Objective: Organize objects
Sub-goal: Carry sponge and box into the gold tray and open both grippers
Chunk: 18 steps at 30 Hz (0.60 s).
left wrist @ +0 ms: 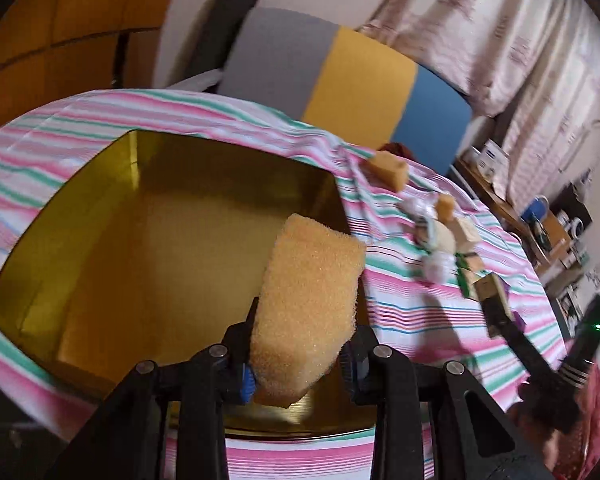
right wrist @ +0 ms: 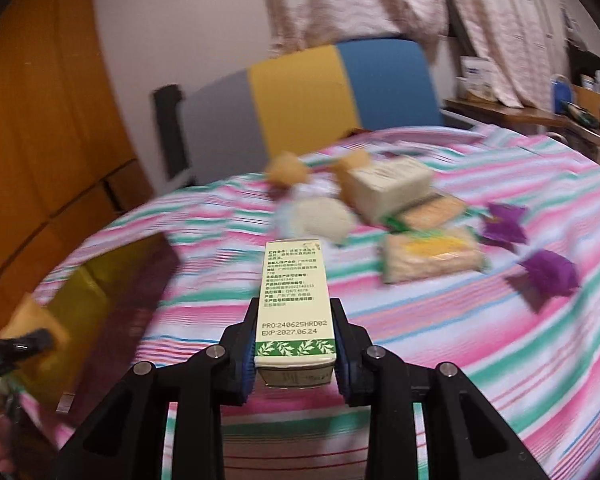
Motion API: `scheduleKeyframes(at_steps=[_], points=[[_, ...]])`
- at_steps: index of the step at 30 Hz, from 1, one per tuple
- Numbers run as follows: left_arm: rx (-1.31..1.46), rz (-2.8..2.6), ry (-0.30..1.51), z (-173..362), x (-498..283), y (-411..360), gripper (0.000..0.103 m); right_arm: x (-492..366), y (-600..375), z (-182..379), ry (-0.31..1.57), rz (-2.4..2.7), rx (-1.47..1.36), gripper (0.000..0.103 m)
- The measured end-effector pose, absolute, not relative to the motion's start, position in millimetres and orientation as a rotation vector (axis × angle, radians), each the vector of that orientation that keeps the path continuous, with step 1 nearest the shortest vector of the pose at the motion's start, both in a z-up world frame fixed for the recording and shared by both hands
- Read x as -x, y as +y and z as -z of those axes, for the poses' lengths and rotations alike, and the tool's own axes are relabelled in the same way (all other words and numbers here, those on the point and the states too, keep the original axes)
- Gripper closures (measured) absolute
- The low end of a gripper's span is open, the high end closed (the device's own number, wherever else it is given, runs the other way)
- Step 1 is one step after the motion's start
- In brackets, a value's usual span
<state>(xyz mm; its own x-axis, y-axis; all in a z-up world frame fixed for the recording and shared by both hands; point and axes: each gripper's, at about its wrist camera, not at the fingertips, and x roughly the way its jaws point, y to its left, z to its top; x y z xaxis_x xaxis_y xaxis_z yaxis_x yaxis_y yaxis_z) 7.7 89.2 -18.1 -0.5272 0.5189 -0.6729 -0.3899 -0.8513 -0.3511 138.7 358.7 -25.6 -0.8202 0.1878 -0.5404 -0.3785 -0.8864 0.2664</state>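
Holding sponge (left wrist: 308,304) over gold tray (left wrist: 100,216) | right fingers (right wrist: 296,360) clamp box (right wrist: 294,300)

A chair (right wrist: 308,96) with grey, yellow and blue panels stands behind the striped tablecloth (right wrist: 480,320). Pale patterned curtains (left wrist: 512,36) hang behind it, and an orange wooden wall (right wrist: 40,120) is on the left. On the right, a cluttered shelf (left wrist: 540,216) holds what may be mugs.

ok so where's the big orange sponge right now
In the left wrist view the big orange sponge is clamped in the left gripper, held over the gold tray near its right edge.
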Motion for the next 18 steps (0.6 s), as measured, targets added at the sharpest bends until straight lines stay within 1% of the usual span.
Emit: scheduleKeyframes(at_steps=[4, 11, 18], points=[[1.134, -2.39, -0.236, 23, 0, 72, 0.07, -130, 324, 5, 0.521, -2.797, 0.723, 0.073], [1.142, -2.506, -0.197, 28, 10, 49, 0.07, -104, 254, -22, 0.511, -2.999, 0.779, 0.073], [1.182, -2.578, -0.201, 35, 23, 17, 0.07, -74, 191, -18, 0.405, -3.11, 0.921, 0.072]])
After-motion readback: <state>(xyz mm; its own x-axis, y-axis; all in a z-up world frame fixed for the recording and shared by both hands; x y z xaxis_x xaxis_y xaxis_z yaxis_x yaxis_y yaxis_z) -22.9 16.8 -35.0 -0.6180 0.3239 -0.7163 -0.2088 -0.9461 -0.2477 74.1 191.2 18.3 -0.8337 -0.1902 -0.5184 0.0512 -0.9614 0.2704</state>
